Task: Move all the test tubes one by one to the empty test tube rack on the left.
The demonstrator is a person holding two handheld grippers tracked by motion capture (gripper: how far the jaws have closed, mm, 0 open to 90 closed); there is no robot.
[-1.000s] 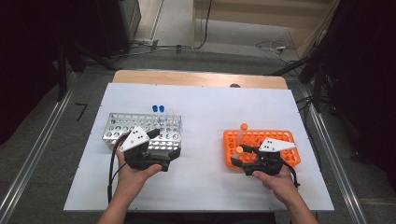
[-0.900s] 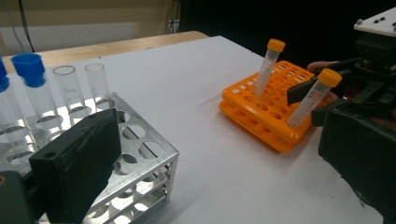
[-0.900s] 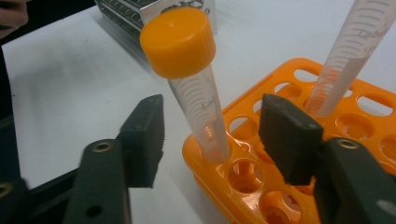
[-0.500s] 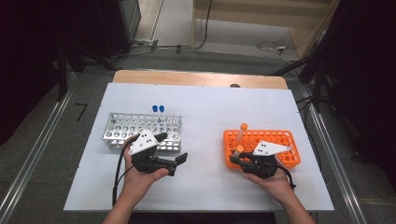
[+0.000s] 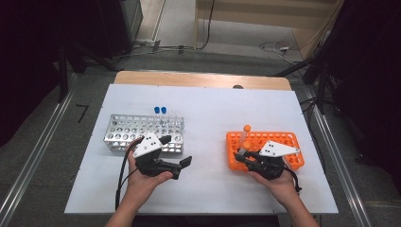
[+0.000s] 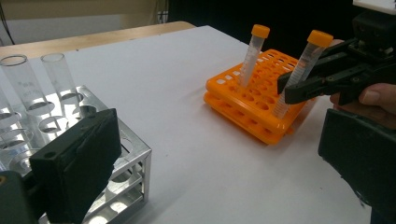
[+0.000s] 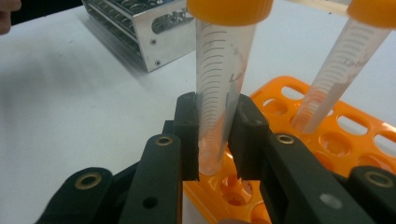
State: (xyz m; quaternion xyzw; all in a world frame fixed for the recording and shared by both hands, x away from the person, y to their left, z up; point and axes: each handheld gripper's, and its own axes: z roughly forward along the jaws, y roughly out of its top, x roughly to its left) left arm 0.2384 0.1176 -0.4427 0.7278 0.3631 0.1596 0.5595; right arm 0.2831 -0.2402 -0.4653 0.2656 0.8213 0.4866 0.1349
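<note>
Claw (image 7: 217, 140) hides gripped tube's (image 7: 219, 88) tip — rack (image 7: 327, 144) beneath.

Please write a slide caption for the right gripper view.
Right hand-held gripper clamps an orange-capped tube above the orange rack.

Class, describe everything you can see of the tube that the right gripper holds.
The tube is clear plastic with printed graduation marks, an orange screw cap and a tapered tip. It looks empty. It stands slightly tilted at the near-left corner of the orange rack, tip in or just above a hole. The right gripper pinches its lower part between black pads.
</note>
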